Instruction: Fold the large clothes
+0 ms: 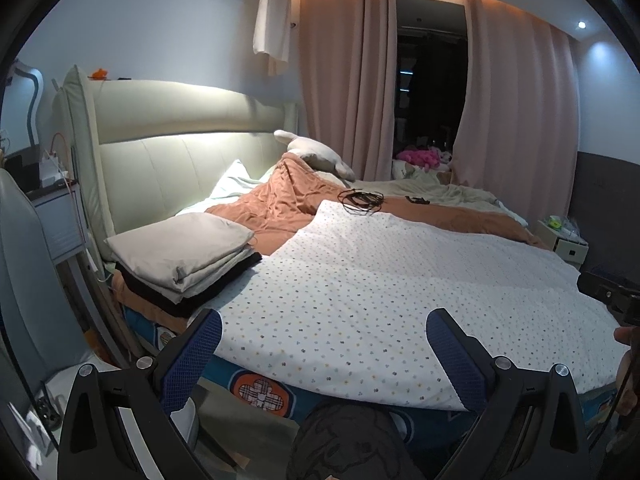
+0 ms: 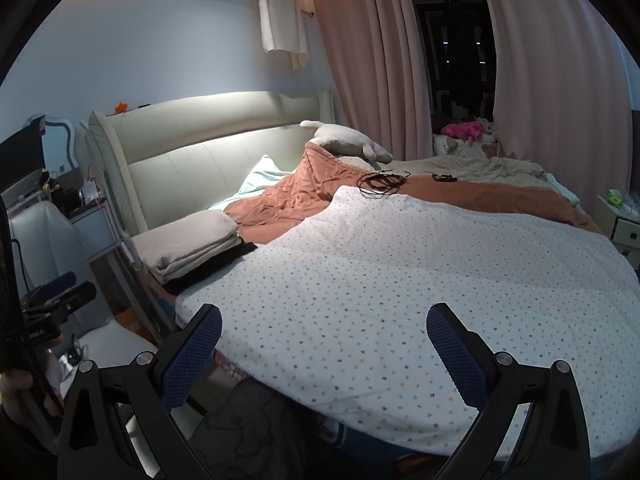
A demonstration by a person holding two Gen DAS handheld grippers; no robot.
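Left hand-held gripper (image 1: 324,352): hovering over the near edge of the bed, jaws standing wide apart, gripping nothing.
Right hand-held gripper (image 2: 324,350): likewise gaping, empty, hanging above the near edge.
Dotted sheet (image 1: 400,288): lying spread flat across the bed, near hem draping over the edge at 6 o'clock.
Folded stack (image 1: 184,256): beige over black, sitting at 9 o'clock of the sheet, touching its left border.
Orange quilt (image 1: 280,200): lying bunched at 12 o'clock.
Black cable (image 1: 360,199): resting coiled on the sheet's far edge.
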